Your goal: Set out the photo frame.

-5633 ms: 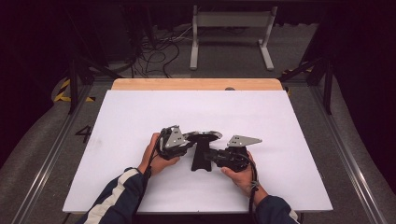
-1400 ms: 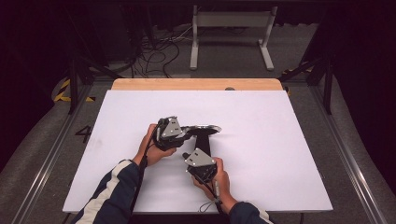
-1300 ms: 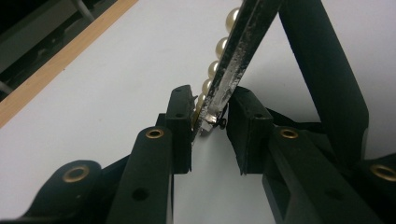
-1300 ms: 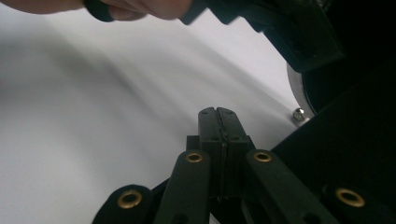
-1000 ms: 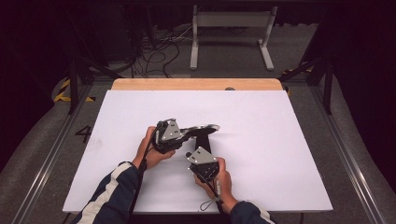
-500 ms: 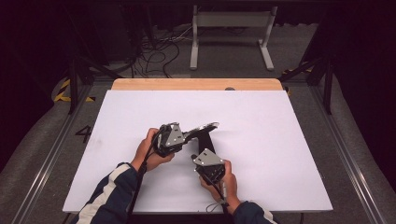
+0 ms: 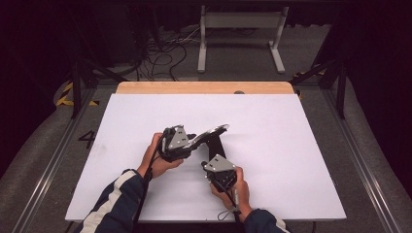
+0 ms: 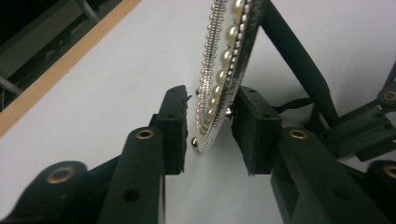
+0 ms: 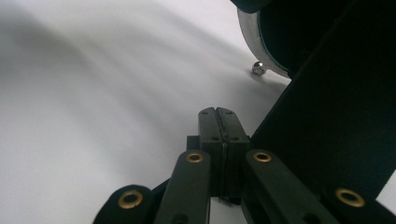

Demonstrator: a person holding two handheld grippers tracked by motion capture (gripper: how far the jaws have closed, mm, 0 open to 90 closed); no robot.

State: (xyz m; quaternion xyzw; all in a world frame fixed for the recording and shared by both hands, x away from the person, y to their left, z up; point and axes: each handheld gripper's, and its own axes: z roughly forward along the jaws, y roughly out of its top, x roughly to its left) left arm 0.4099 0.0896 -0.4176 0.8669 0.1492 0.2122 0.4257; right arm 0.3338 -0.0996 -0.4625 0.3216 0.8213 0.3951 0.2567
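An oval frame point(image 7: 214, 132) rimmed with pearls point(image 8: 223, 70) stands tilted on a black stand point(image 7: 216, 145) in the middle of the white table. My left gripper point(image 7: 193, 141) reaches in from the left with the frame's edge between its pads. Its jaws have just been opening: the left pad point(image 8: 173, 122) stands clear of the pearls, while the right pad point(image 8: 254, 130) sits against the frame's back. My right gripper point(image 7: 213, 160) is in front of the stand, its jaws point(image 9: 218, 122) shut flat together on nothing, beside the black stand leg point(image 9: 327, 116).
The white table top point(image 7: 301, 155) has free room on all sides of the hands. A wooden strip point(image 7: 204, 87) runs along its far edge. Beyond it are floor cables point(image 7: 160, 48) and a metal frame point(image 7: 240, 34); rails flank both sides.
The right gripper has drifted a little to the right and toward the person. The frame stays on its stand, with its free end slightly higher. The left hand has kept its place.
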